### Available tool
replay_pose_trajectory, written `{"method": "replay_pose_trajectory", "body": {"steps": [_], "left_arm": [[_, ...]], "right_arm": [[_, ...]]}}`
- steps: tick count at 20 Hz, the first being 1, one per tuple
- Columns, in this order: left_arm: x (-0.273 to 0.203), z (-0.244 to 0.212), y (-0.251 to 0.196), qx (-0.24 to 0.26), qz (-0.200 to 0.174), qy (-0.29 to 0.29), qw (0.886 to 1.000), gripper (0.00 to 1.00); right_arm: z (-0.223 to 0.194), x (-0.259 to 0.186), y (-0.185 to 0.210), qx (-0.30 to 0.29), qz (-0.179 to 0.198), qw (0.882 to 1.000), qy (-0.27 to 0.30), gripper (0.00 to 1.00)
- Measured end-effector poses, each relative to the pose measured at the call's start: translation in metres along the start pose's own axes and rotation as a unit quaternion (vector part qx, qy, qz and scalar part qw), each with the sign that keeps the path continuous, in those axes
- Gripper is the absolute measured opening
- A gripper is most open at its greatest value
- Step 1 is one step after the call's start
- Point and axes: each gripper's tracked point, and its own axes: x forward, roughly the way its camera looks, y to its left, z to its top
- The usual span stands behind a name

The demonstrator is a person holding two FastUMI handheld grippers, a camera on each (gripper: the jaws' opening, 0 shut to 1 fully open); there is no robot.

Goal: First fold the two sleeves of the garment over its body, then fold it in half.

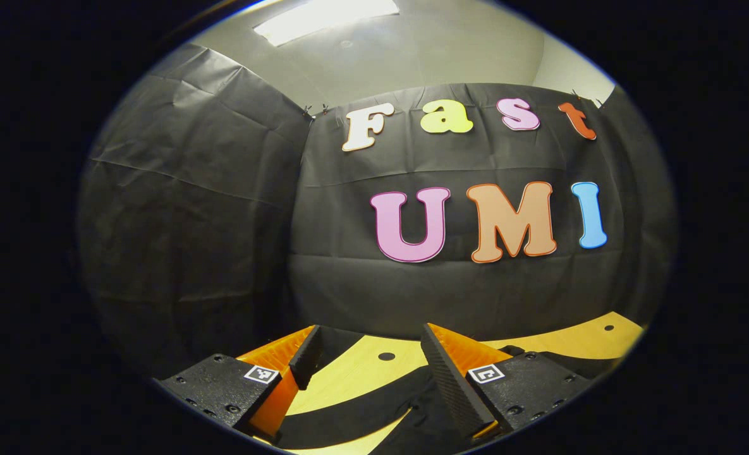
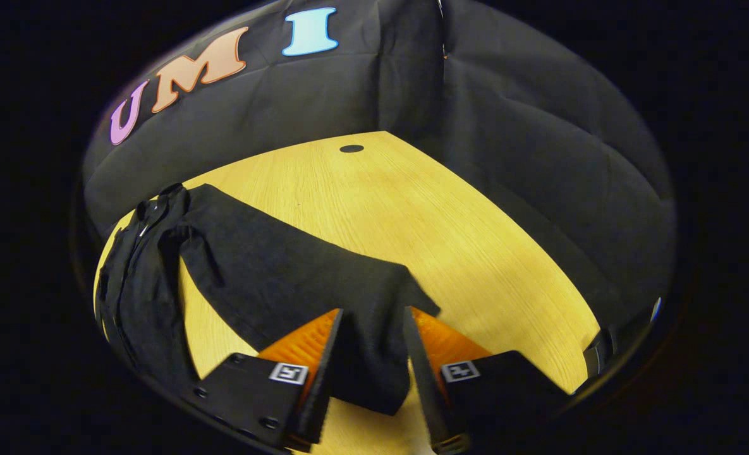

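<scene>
garment (image 2: 286, 278): one
sleeves (image 2: 374, 354): one seen clearly
table (image 2: 462, 234): one
table holes (image 2: 351, 148): one in right gripper view, two in left

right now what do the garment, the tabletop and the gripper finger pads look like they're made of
Garment: soft black knit fabric, matte, judging by its limp folds. Table: pale wood or wood-look laminate, with fine grain lines and a light sheen. Right gripper fingers: orange ribbed plastic, apparently, with dark textured pads, possibly rubber; the left gripper looks the same.
</scene>
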Motion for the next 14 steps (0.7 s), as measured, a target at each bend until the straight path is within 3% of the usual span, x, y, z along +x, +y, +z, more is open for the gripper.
{"method": "replay_pose_trajectory", "body": {"steps": [3,6,8,10,14], "left_arm": [[0.000,0.001,0.003,0.000,0.002,0.000,1.000,0.92],[-0.002,0.000,0.006,0.004,0.003,0.000,1.000,0.92],[-0.002,0.003,0.010,0.007,0.005,-0.003,1.000,0.92],[-0.002,0.004,0.014,0.011,0.007,-0.005,1.000,0.92],[-0.004,-0.002,0.025,0.010,0.010,0.001,1.000,0.92]], "right_arm": [[0.002,0.003,0.008,-0.004,0.009,1.000,0.000,0.43],[0.002,0.002,0.015,-0.014,0.008,1.000,0.005,0.18],[0.003,0.001,0.016,-0.025,0.005,1.000,0.010,0.10],[0.012,-0.003,0.015,-0.030,0.007,1.000,0.002,0.10],[0.078,-0.015,0.040,-0.008,0.024,0.999,-0.043,0.09]]}}
